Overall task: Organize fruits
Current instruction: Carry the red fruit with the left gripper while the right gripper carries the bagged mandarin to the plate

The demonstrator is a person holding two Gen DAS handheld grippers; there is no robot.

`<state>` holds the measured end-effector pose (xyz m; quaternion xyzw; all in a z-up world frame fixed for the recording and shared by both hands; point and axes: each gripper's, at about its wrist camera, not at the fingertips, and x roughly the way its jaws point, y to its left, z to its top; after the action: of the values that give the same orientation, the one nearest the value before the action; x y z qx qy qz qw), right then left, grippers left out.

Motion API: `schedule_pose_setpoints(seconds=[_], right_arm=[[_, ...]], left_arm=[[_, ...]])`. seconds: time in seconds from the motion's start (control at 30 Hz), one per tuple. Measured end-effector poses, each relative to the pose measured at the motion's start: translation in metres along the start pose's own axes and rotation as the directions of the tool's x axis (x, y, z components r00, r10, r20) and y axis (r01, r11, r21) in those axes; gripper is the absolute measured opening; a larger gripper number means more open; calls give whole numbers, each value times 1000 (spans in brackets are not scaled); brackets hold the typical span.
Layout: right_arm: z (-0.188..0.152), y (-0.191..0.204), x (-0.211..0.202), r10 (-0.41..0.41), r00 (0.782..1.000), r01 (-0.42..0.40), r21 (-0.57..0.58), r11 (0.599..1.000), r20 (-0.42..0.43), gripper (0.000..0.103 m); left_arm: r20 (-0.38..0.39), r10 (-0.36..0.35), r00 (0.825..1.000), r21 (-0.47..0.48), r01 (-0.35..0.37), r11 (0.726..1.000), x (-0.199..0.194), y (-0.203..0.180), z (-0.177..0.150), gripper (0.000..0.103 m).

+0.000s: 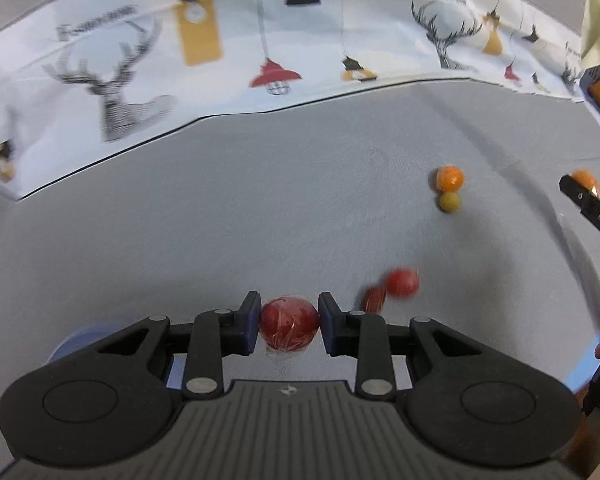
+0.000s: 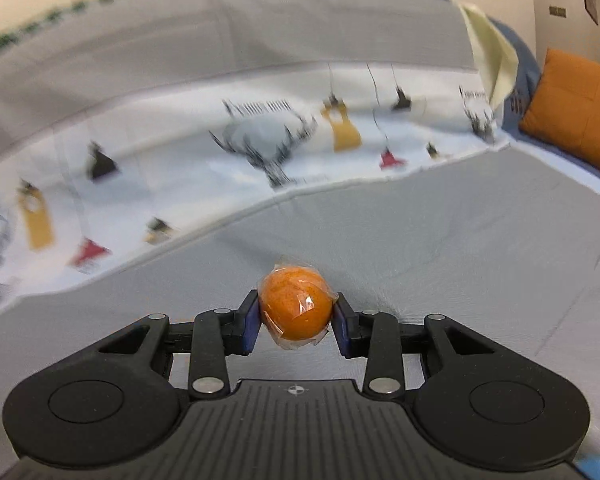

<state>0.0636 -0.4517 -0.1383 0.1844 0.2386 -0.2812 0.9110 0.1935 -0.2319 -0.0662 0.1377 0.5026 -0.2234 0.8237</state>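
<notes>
Left wrist: red fruit [image 1: 289, 329] clamped between left tongs [image 1: 288, 330].

We see a round red fruit [image 1: 289, 327] wrapped in clear film, pinched between two blue pads above the grey cloth. A film-wrapped orange fruit [image 2: 297, 307] is clamped the same way in the right wrist view. On the cloth lie another orange fruit [image 1: 449, 178] touching a small yellow-green fruit [image 1: 449, 202], and nearer, a red fruit [image 1: 402, 282] just beside a blurred reddish piece [image 1: 374, 299], perhaps also fruit.
</notes>
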Motion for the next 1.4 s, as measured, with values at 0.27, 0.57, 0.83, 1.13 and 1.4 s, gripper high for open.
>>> schedule_pose_setpoints(seconds=[0.27, 0.57, 0.83, 1.13, 1.4], right_arm=[[-9, 59, -132, 244, 970, -244, -28, 969, 1, 38], [-57, 121, -252, 437, 892, -448, -91, 889, -119, 38], [-106, 156, -324, 492, 844, -529, -183, 828, -213, 38], [-118, 181, -361, 519, 826, -564, -300, 770, -221, 38], [-118, 191, -371, 521, 827, -562, -346, 752, -211, 38]], left_arm=[[6, 128, 992, -53, -128, 990, -108, 50, -88, 34], [71, 173, 982, -95, -166, 982, -189, 89, -176, 34], [105, 160, 981, -127, -147, 981, -219, 100, -238, 34], [124, 148, 981, -224, -118, 967, -235, 120, -274, 34], [161, 145, 976, -234, -105, 966, -248, 125, -278, 34]])
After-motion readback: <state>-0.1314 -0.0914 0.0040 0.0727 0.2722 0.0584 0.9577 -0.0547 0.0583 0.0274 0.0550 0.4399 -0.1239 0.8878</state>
